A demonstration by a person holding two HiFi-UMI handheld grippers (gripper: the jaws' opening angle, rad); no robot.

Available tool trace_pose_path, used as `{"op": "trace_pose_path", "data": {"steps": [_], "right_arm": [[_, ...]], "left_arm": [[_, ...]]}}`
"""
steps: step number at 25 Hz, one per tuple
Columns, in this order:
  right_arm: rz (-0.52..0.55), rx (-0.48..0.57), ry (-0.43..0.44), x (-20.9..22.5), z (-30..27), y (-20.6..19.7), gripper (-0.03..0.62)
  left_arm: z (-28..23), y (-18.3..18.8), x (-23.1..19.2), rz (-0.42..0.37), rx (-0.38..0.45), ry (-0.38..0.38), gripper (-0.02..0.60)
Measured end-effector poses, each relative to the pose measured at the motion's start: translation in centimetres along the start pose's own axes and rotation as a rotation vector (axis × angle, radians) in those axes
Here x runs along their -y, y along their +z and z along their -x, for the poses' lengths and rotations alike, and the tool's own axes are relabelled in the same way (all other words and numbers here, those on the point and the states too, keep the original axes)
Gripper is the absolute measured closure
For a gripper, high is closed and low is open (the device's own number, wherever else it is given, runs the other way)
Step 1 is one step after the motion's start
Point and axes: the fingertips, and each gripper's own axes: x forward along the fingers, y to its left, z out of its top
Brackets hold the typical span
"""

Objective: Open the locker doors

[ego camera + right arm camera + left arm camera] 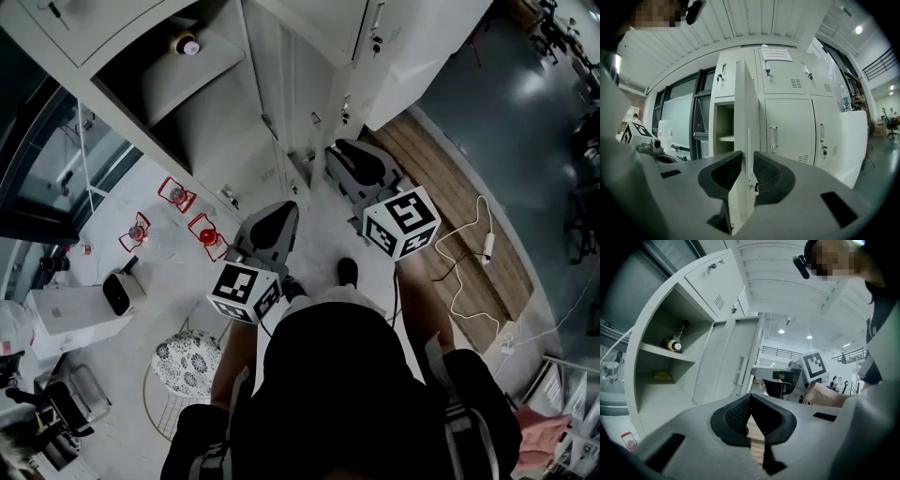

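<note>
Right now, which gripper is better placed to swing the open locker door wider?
Right. The right gripper already has its jaws on the free edge of the open door, so it would likely only need to pull. The left gripper is shut, holds nothing and touches no door.

Pale grey metal locker shelf bearing a dark-necked, tan-labelled bottle; at six o'clock beneath, a flat yellow packet on the compartment's grey floor.
</note>
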Motion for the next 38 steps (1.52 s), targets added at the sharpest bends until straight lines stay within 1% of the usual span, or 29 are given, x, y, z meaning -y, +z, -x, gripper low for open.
{"op": "trace_pose_path", "data": {"steps": [5, 10, 13, 15, 27, 32, 35, 38], "right_arm": [[-0.005, 0.004, -0.019, 1.8, 0.5, 0.0, 0.54], [-0.001, 0.003, -0.023, 3.2, 0.6, 0.1, 0.543], [-0.005, 0.003, -0.031, 4.3, 0.7, 0.1, 0.556], [-0.007, 0.005, -0.037, 5.2, 0.8, 0.1, 0.566], [-0.026, 0.018, -0.03, 9.1, 0.5, 0.3, 0.58], [-0.036, 0.027, -0.028, 10.9, 0.3, 0.4, 0.586], [-0.043, 0.032, -0.021, 11.7, 0.1, 0.5, 0.588], [-0.048, 0.035, -0.016, 12.6, -0.2, 0.5, 0.589]], "left_arm": [[-1.2, 0.1, 0.8, -0.006, -0.003, 0.002, 0.563], [-2.3, 0.1, 1.3, -0.016, -0.01, 0.006, 0.563], [-3.0, 0.3, 1.8, -0.025, -0.009, 0.007, 0.563], [-3.5, 0.4, 2.0, -0.025, -0.009, 0.015, 0.563], [-5.3, 0.4, 2.5, -0.027, -0.021, 0.072, 0.563], [-6.1, 0.7, 2.9, -0.045, -0.013, 0.094, 0.563], [-6.6, 0.7, 3.0, -0.039, -0.015, 0.107, 0.563], [-7.0, 0.6, 3.1, -0.013, -0.014, 0.116, 0.563]]}}
